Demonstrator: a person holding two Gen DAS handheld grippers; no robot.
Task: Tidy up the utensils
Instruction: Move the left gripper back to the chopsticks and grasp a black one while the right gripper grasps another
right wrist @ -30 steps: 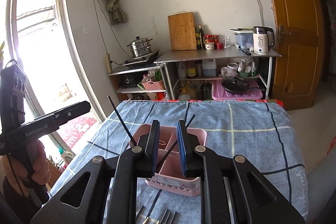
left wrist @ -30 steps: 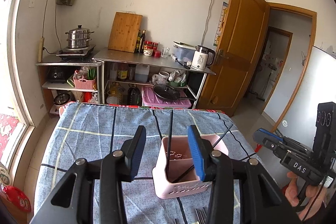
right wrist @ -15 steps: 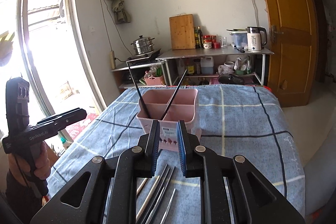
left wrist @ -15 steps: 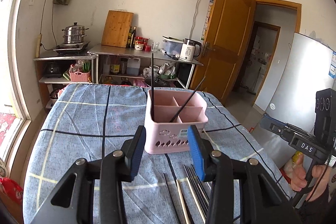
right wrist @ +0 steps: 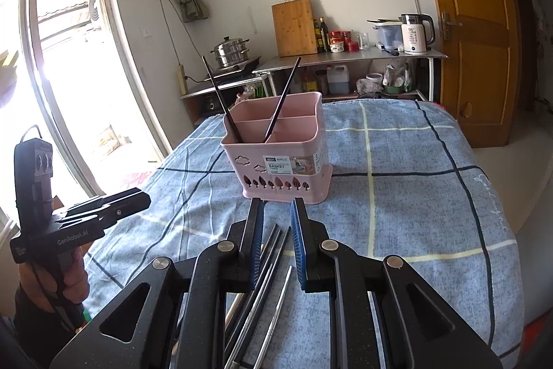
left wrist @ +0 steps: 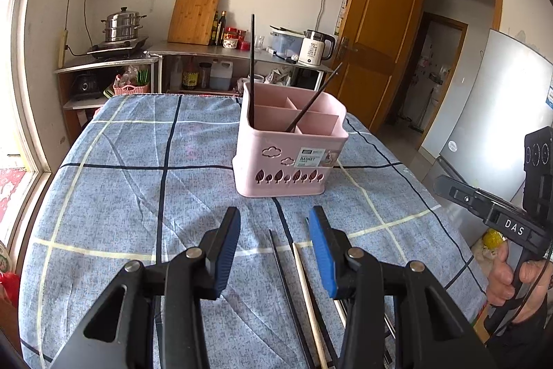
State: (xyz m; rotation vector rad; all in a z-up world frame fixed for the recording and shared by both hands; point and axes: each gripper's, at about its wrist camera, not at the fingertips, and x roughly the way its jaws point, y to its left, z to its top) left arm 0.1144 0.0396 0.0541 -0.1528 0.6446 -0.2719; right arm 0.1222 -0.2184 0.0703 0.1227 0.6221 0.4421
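A pink divided utensil basket (left wrist: 290,158) (right wrist: 280,161) stands on the blue checked tablecloth with two black chopsticks (left wrist: 252,68) (right wrist: 281,99) leaning in it. Several loose chopsticks, black, metal and pale wood (left wrist: 304,282) (right wrist: 269,268), lie on the cloth in front of the basket. My left gripper (left wrist: 274,227) is open and empty above their far ends. My right gripper (right wrist: 276,217) is open and empty over the same bundle, its jaws a narrow gap apart.
The table (left wrist: 138,182) ends at a window on the left (right wrist: 69,75). Behind it are a metal shelf with a kettle (left wrist: 316,49), cutting board (left wrist: 193,16) and steamer pot (left wrist: 122,25). A wooden door (left wrist: 376,33) and fridge (left wrist: 490,113) are at right.
Both grippers have pulled back from over the basket toward the near side of the table and dropped lower. The loose chopsticks now lie under both. The jaws keep their openings.
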